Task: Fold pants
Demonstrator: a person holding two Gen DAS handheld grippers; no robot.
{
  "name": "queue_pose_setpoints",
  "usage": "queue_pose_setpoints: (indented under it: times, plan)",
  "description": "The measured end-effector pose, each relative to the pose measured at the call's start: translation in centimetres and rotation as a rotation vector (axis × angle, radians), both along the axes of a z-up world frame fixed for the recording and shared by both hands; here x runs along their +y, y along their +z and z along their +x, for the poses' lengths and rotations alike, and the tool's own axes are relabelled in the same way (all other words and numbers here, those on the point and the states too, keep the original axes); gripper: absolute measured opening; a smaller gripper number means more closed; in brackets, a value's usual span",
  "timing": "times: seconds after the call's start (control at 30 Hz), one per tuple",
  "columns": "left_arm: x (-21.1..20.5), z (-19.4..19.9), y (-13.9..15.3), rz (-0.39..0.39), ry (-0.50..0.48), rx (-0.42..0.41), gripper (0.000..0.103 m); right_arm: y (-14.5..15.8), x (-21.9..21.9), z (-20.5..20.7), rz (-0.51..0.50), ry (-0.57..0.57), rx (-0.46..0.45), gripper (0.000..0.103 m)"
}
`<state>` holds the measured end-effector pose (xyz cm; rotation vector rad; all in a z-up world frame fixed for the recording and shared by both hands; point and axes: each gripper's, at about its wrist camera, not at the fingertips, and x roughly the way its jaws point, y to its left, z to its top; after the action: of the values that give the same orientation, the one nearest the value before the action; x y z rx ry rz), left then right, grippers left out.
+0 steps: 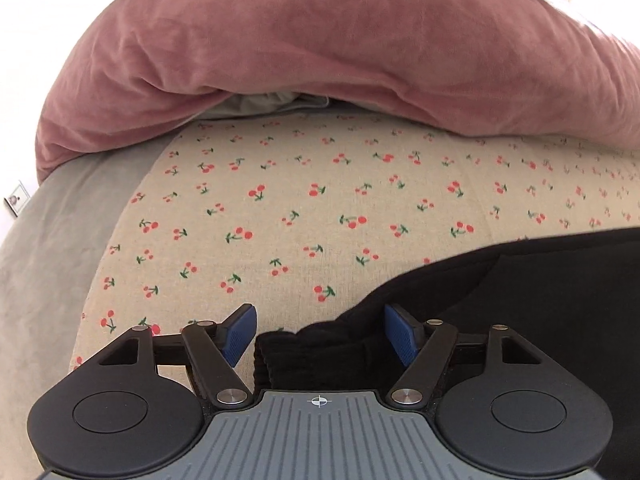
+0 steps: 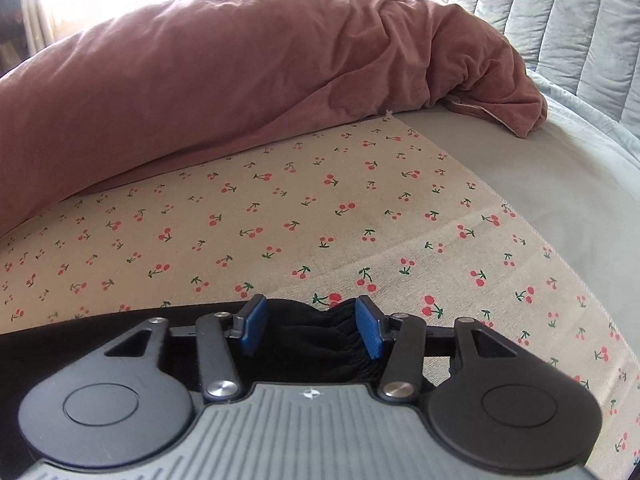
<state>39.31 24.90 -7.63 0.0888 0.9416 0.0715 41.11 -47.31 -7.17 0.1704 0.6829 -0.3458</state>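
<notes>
Pants (image 1: 520, 300): black, lying on cherry-print cloth (image 1: 280, 200).
Left gripper (image 1: 320, 334): mine, jaws wide, straddling ribbed cuff, pads clear.
Right gripper (image 2: 310, 326): mine, partly open around bunched waistband, not pinching.

A wide open stretch of the cherry-print cloth (image 1: 280, 200) is left bare ahead of both tongs, so level passage is allowed there. The far side is closed off by a bulky pink duvet (image 1: 320, 48), heaped along the whole back edge of the cloth. In the right wrist view, free grey bed sheet (image 2: 540, 184) is seen beyond the cloth's right edge, bounded farther back by a quilted grey headboard (image 2: 540, 12). The near ground is taken up by the black pants (image 1: 540, 280), lying flat and low.
</notes>
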Motion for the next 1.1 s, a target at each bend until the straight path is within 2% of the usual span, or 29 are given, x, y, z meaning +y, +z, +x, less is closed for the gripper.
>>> queue_pose_setpoints:
  times: [0.07, 0.13, 0.2, 0.27, 0.33, 0.37, 0.4, 0.5, 0.57, 0.7, 0.83, 0.9, 1.0, 1.1]
  plan:
    - [-0.5, 0.1, 0.0, 0.029, -0.012, 0.002, 0.072, -0.1, -0.2, 0.4, -0.022, -0.026, 0.034, 0.041]
    - [0.0, 0.4, 0.2, -0.011, -0.001, 0.015, 0.072, 0.0, -1.0, 0.1, 0.032, -0.027, 0.015, 0.041]
    - [0.7, 0.9, 0.1, -0.036, 0.035, 0.029, 0.084, -0.5, -1.4, 0.0, 0.052, -0.003, 0.015, 0.043]
    - [0.9, 1.1, -0.3, -0.059, 0.061, 0.015, 0.086, -1.0, -0.4, 0.0, -0.032, 0.044, 0.035, 0.040]
    - [0.4, 0.9, -0.6, -0.069, 0.076, -0.018, 0.081, -1.1, 0.7, -0.1, -0.083, 0.077, 0.050, 0.024]
    - [0.0, 0.6, -0.6, -0.071, 0.064, -0.038, 0.067, -0.9, 1.1, 0.0, -0.096, 0.073, 0.058, 0.019]
    - [-0.3, 0.4, -0.6, -0.066, 0.061, -0.051, 0.051, -0.9, 1.5, 0.1, -0.115, 0.073, 0.067, 0.017]
    - [-1.2, 0.1, 0.1, -0.055, 0.061, -0.064, 0.030, -0.3, 2.4, 0.4, -0.161, 0.055, 0.087, 0.013]
    - [-1.7, -0.3, 1.0, -0.055, 0.067, -0.102, 0.020, 1.0, 2.7, -0.1, -0.165, 0.047, 0.043, 0.012]
    - [-1.6, -1.2, 2.7, -0.081, 0.107, -0.166, 0.018, 5.8, 2.1, -1.8, -0.113, 0.052, -0.073, 0.012]
    - [-0.8, -2.7, 4.5, -0.097, 0.118, -0.228, 0.017, 10.2, 1.8, -4.2, -0.111, 0.084, -0.122, 0.012]
    - [-0.2, -3.5, 5.6, -0.118, 0.143, -0.255, 0.017, 11.8, 1.5, -5.3, -0.111, 0.081, -0.132, 0.012]
    - [1.2, -5.4, 7.8, -0.193, 0.170, -0.322, 0.017, 13.7, 0.9, -7.3, -0.072, 0.072, -0.174, 0.012]
    - [1.8, -8.0, 9.8, -0.241, 0.151, -0.393, 0.017, 14.7, 1.8, -9.4, -0.101, 0.103, -0.221, 0.012]
